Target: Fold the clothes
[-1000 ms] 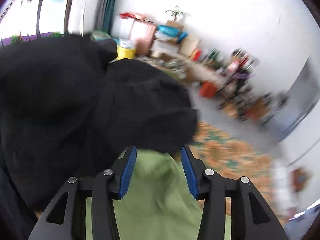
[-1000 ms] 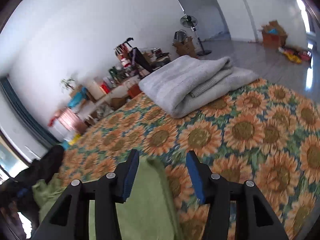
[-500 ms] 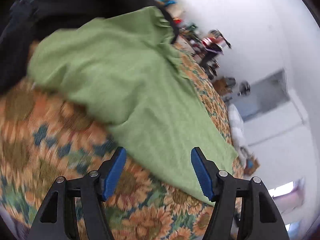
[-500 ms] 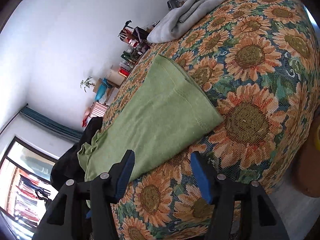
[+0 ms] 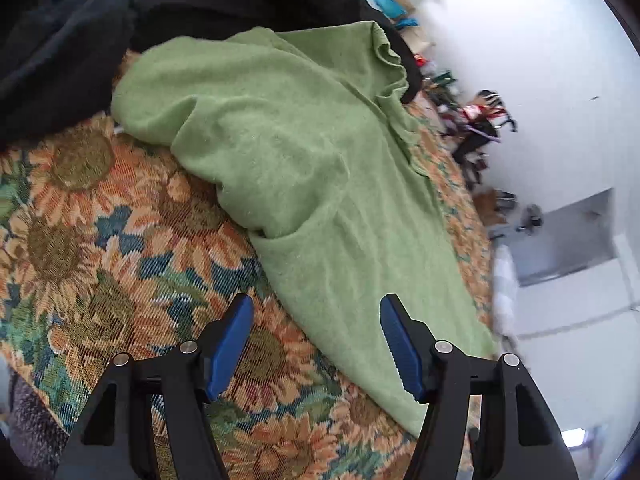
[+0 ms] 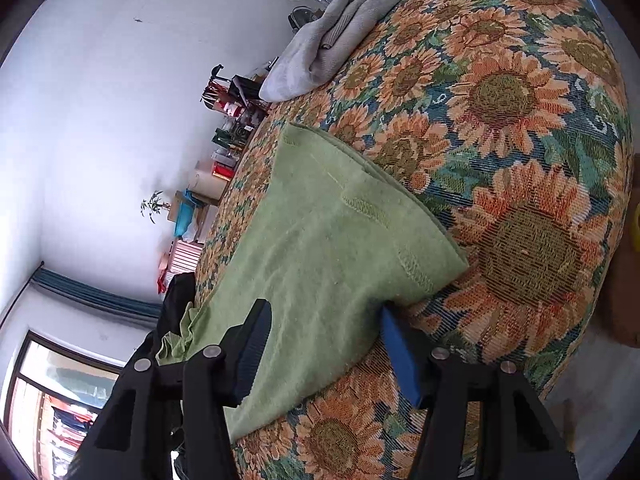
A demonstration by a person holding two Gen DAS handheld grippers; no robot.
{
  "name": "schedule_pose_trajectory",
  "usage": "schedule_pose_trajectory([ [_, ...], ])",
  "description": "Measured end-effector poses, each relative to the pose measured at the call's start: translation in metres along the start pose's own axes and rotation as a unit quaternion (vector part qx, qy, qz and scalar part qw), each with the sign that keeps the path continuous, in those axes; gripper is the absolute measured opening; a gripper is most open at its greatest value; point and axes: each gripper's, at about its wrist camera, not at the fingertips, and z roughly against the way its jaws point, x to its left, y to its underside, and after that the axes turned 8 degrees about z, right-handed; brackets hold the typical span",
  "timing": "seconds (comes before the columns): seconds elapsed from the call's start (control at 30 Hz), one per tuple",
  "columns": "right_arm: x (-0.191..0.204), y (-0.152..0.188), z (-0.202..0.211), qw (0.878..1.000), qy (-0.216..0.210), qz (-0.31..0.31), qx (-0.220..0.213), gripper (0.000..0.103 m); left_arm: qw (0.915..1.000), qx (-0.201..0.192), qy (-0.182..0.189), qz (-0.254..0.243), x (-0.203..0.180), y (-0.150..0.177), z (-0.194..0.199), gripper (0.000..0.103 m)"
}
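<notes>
A green garment (image 5: 304,168) lies spread on the sunflower-patterned cover (image 5: 100,240), its upper end bunched against a heap of black clothes (image 5: 120,20). My left gripper (image 5: 316,320) hovers open just above the garment's near edge, with nothing pressed between its blue pads. In the right wrist view the same green garment (image 6: 320,240) shows a stitched hem and a folded corner. My right gripper (image 6: 324,328) straddles that near edge and its jaws are closing. One finger (image 6: 256,332) lies over the fabric and the other sits at the hem, but the pads do not pinch it.
A folded grey towel (image 6: 320,52) lies at the far end of the sunflower cover (image 6: 520,120). Black clothes (image 6: 176,304) hang at the garment's other end. Cluttered shelves and a fan stand along the white wall. The cover's edge drops away at the right.
Both grippers have come down close to the green garment. The left view swung from the black clothes onto it and its jaws widened. The right jaws have narrowed around the hem edge.
</notes>
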Motion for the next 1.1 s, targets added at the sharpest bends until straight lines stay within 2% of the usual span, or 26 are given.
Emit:
schedule_pose_trajectory([
  [0.03, 0.0, -0.001, 0.0, 1.0, 0.01, -0.002, 0.006, 0.047, 0.9999, -0.002, -0.014, -0.007, -0.005, -0.001, -0.003, 0.066],
  [0.1, -0.002, -0.001, 0.002, 0.999, 0.027, -0.013, 0.016, 0.04, 0.9989, -0.005, -0.042, -0.02, -0.015, -0.004, -0.008, 0.066],
  [0.17, -0.002, 0.0, 0.005, 0.999, 0.036, -0.015, 0.021, 0.039, 0.9985, -0.005, -0.051, -0.021, -0.011, -0.011, -0.004, 0.066],
  [0.27, 0.012, 0.005, 0.006, 0.996, 0.085, 0.005, 0.027, 0.039, 0.9967, -0.032, -0.075, 0.003, 0.01, -0.022, 0.009, 0.066],
  [0.3, 0.018, 0.007, 0.006, 0.994, 0.103, 0.011, 0.028, 0.043, 0.9954, -0.042, -0.085, 0.014, 0.019, -0.028, 0.012, 0.066],
  [0.37, 0.034, 0.011, 0.002, 0.989, 0.144, 0.028, 0.028, 0.048, 0.9937, -0.038, -0.101, 0.031, 0.03, -0.044, 0.011, 0.066],
  [0.43, 0.048, 0.014, -0.006, 0.983, 0.175, 0.049, 0.028, 0.067, 0.9943, -0.017, -0.085, 0.062, 0.042, -0.058, 0.007, 0.066],
  [0.5, 0.061, 0.016, -0.016, 0.974, 0.213, 0.073, 0.033, 0.072, 0.9938, -0.011, -0.086, 0.069, 0.043, -0.064, 0.005, 0.066],
  [0.53, 0.067, 0.018, -0.021, 0.969, 0.231, 0.085, 0.035, 0.075, 0.9945, -0.007, -0.092, 0.049, 0.037, -0.066, 0.003, 0.066],
  [0.6, 0.07, 0.02, -0.024, 0.966, 0.236, 0.098, 0.027, 0.076, 0.9948, 0.005, -0.102, 0.006, 0.023, -0.067, -0.004, 0.066],
  [0.67, 0.066, 0.02, -0.021, 0.968, 0.229, 0.1, 0.013, 0.068, 0.9952, 0.015, -0.094, -0.023, 0.011, -0.063, -0.012, 0.066],
  [0.73, 0.053, 0.019, -0.012, 0.975, 0.206, 0.085, 0.004, 0.04, 0.9957, 0.006, -0.086, -0.033, 0.004, -0.059, -0.014, 0.066],
  [0.77, 0.046, 0.018, -0.007, 0.979, 0.191, 0.073, 0.0, 0.034, 0.9959, -0.003, -0.083, -0.038, 0.001, -0.058, -0.015, 0.066],
  [0.8, 0.037, 0.016, -0.002, 0.983, 0.174, 0.062, -0.002, 0.021, 0.9963, -0.014, -0.077, -0.035, 0.003, -0.061, -0.016, 0.064],
  [0.83, 0.027, 0.014, 0.002, 0.987, 0.154, 0.05, 0.002, 0.01, 0.9966, -0.025, -0.072, -0.031, 0.004, -0.064, -0.016, 0.048],
  [0.87, 0.019, 0.012, 0.006, 0.99, 0.133, 0.039, 0.007, 0.008, 0.9968, -0.036, -0.066, -0.027, 0.006, -0.067, -0.017, 0.03],
  [0.9, 0.012, 0.011, 0.009, 0.993, 0.112, 0.03, 0.013, 0.006, 0.9969, -0.043, -0.064, -0.012, 0.013, -0.074, -0.017, 0.025],
  [0.93, 0.008, 0.01, 0.012, 0.994, 0.101, 0.025, 0.014, 0.006, 0.9968, -0.05, -0.062, 0.004, 0.021, -0.08, -0.018, 0.014],
  [1.03, 0.007, 0.008, 0.02, 0.995, 0.1, 0.027, 0.004, 0.006, 0.9976, -0.052, -0.041, 0.021, 0.033, -0.102, -0.017, 0.008],
  [1.1, 0.008, 0.01, 0.019, 0.994, 0.1, 0.031, 0.004, 0.006, 0.9972, -0.063, -0.04, 0.011, 0.033, -0.112, -0.012, 0.008],
])
